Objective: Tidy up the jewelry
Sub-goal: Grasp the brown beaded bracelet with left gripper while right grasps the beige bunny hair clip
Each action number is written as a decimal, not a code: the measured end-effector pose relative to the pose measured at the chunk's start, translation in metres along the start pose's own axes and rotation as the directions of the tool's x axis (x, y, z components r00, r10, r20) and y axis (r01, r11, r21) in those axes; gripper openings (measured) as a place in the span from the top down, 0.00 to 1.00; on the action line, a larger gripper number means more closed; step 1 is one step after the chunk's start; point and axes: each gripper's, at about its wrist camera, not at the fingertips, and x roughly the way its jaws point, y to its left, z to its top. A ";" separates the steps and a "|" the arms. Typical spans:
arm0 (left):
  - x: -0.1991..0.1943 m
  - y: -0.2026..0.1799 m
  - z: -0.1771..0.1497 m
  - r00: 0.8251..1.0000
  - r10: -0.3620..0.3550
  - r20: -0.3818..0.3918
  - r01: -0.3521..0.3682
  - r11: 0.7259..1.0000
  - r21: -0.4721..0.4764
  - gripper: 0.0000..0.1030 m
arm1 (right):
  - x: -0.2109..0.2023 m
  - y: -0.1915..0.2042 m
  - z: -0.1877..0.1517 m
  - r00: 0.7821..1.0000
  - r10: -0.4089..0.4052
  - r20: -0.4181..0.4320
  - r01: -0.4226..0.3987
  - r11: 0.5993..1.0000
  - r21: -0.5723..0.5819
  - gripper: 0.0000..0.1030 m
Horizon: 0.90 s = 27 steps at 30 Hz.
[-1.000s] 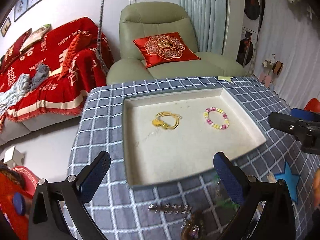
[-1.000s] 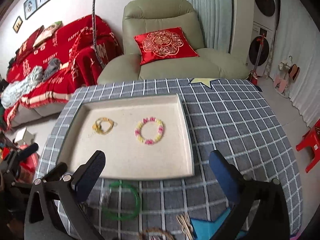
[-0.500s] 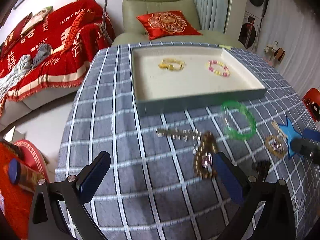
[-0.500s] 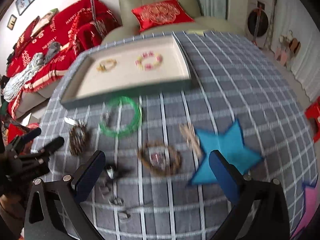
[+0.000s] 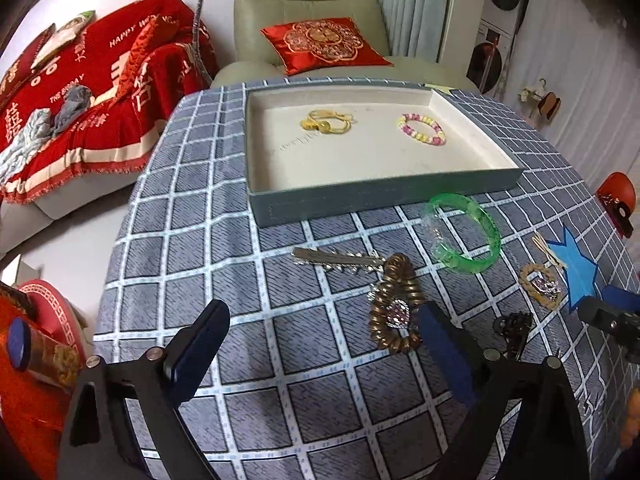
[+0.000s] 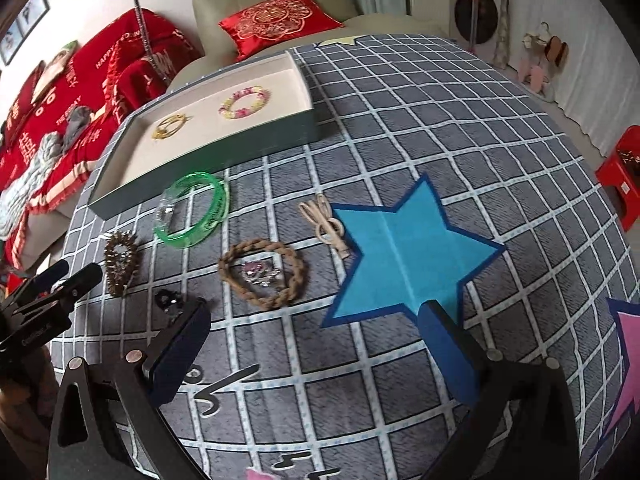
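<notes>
A grey tray (image 5: 384,196) with a cream lining holds a gold bracelet (image 5: 326,122) and a pink-yellow bead bracelet (image 5: 421,129). In front of it on the checked cloth lie a green bangle (image 5: 464,238), a silver hair clip (image 5: 336,258), a bronze coil hair tie (image 5: 394,308), a braided tan ring (image 6: 264,272), a beige clip (image 6: 326,224) and a small black piece (image 6: 168,302). My left gripper (image 5: 320,344) is open and empty, just short of the coil hair tie. My right gripper (image 6: 316,344) is open and empty, short of the braided ring.
A blue star (image 6: 404,256) is printed on the cloth to the right. A green armchair (image 5: 312,16) with a red cushion and a red-covered sofa (image 5: 80,92) stand behind the table. A red stool (image 6: 620,176) stands on the floor at the right.
Both grippers have pulled back from the tray and now look down on the loose jewelry on the cloth in front of it. Both stay open and empty.
</notes>
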 end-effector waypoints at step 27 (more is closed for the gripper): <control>0.025 -0.024 0.009 0.996 -0.072 -0.043 0.074 0.996 0.046 0.33 | 0.038 -0.001 0.034 0.996 -0.087 -0.006 0.086 0.989 -0.118 0.54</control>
